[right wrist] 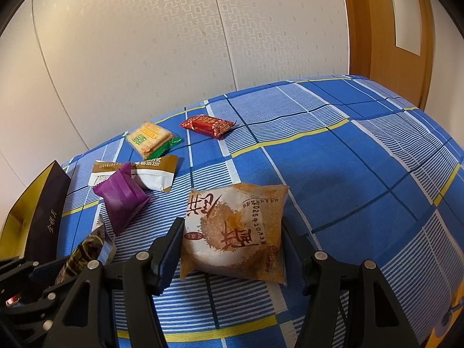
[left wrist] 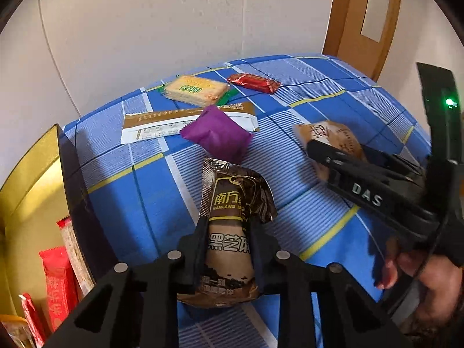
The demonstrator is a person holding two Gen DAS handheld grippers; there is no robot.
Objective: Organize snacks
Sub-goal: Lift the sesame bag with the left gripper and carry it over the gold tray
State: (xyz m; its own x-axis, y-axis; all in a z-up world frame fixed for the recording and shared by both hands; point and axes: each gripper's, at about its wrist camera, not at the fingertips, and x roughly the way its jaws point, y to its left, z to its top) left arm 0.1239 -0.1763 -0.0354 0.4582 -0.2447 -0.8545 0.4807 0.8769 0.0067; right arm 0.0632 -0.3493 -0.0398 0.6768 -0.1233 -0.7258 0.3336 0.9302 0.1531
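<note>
My left gripper [left wrist: 229, 232] is shut on a brown sesame snack packet [left wrist: 232, 194], which stands up between the fingers over the blue checked cloth [left wrist: 139, 191]. The same packet [right wrist: 87, 249] shows at the lower left of the right wrist view. My right gripper [right wrist: 235, 232] holds a tan pastry packet [right wrist: 232, 217] with brown characters; both fingers press its side edges. In the left wrist view that gripper [left wrist: 319, 150] sits over the pastry packet [left wrist: 330, 133] at the right. A gold-lined dark box [left wrist: 34, 179] stands at the left with red packets [left wrist: 58, 281] inside.
Loose on the cloth lie a purple packet [left wrist: 217, 133], a white-and-gold packet [left wrist: 156, 124], a yellow cracker pack [left wrist: 197, 90] and a red packet [left wrist: 252, 82]. A white wall runs behind, a wooden door [left wrist: 362, 14] at the right. A hand [left wrist: 420, 275] grips the right tool.
</note>
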